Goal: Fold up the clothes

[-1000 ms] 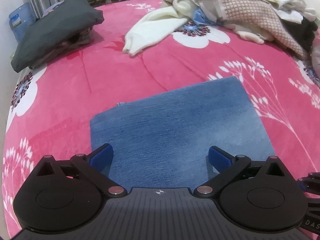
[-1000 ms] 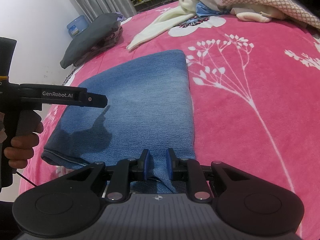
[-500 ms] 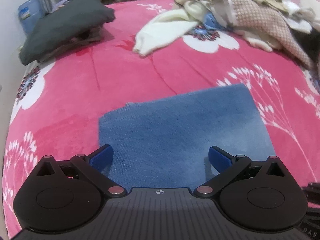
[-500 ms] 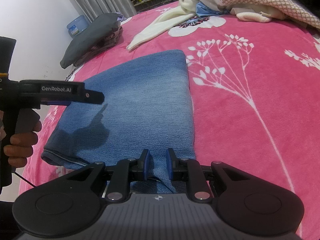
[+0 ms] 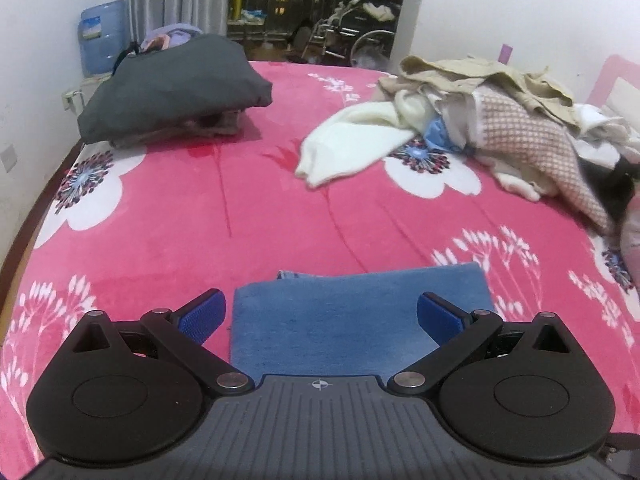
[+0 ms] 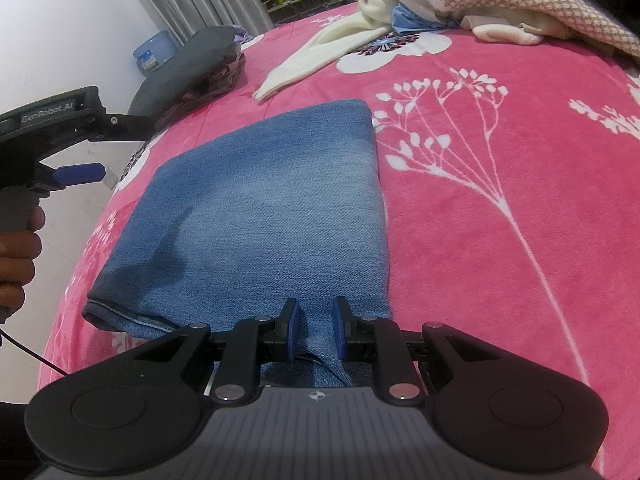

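The folded blue denim garment (image 6: 264,216) lies flat on the pink flowered blanket (image 6: 500,240) in the middle of the right wrist view, its near edge running down under the right gripper (image 6: 314,330), whose blue pads are drawn close together and pinch a ridge of the denim at lower centre; how much cloth sits between them is hidden by the gripper body. In the left wrist view only the far part of the same garment shows at lower centre, the rest cut off behind the black housing. There the left gripper (image 5: 320,314) has its fingers spread wide with nothing between them, raised clear of the cloth. At the left edge of the right wrist view that gripper is partly out of frame, with a hand (image 6: 18,264) on its grip. In the upper right of the left wrist view a heap of unfolded clothes (image 5: 500,120) is cut by the frame edge, and its dark part at far right is hard to make out. At upper left a dark grey garment (image 5: 176,88) covers what may be a stack of folded things beneath it.
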Demonstrator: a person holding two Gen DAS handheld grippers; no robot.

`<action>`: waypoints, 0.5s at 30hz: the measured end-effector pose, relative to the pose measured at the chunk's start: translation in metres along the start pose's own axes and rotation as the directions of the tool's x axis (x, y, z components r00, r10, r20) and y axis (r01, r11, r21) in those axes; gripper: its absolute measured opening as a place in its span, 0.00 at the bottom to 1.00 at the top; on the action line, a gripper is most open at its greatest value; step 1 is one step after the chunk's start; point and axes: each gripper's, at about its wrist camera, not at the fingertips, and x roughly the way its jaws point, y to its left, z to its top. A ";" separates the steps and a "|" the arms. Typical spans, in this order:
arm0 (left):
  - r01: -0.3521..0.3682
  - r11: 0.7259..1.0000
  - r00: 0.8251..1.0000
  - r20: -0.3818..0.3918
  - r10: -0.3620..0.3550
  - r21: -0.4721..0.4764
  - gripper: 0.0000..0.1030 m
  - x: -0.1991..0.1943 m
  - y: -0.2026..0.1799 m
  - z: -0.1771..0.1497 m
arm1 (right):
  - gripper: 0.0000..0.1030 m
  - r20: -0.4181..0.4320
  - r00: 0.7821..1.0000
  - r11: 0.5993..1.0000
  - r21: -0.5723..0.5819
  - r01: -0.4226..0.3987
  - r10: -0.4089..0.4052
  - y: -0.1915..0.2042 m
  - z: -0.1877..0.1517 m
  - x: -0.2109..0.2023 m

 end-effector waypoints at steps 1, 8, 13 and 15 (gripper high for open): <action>0.004 1.000 1.000 -0.001 -0.004 0.005 1.00 0.000 -0.001 -0.001 | 0.18 0.000 1.000 1.000 0.000 0.000 0.000 0.000 0.000 0.000; 0.060 0.998 0.998 -0.023 -0.060 0.005 1.00 0.002 -0.003 -0.007 | 0.18 0.000 1.000 1.000 0.000 0.000 0.000 0.000 0.000 0.000; 0.063 0.998 0.998 -0.012 -0.063 0.031 1.00 0.001 -0.007 -0.011 | 0.18 0.001 1.000 1.000 0.001 0.000 0.000 0.001 0.000 0.000; 0.059 0.997 0.998 -0.014 -0.058 0.054 1.00 0.001 -0.011 -0.013 | 0.18 0.001 1.000 1.000 0.001 0.000 0.000 0.000 0.000 0.000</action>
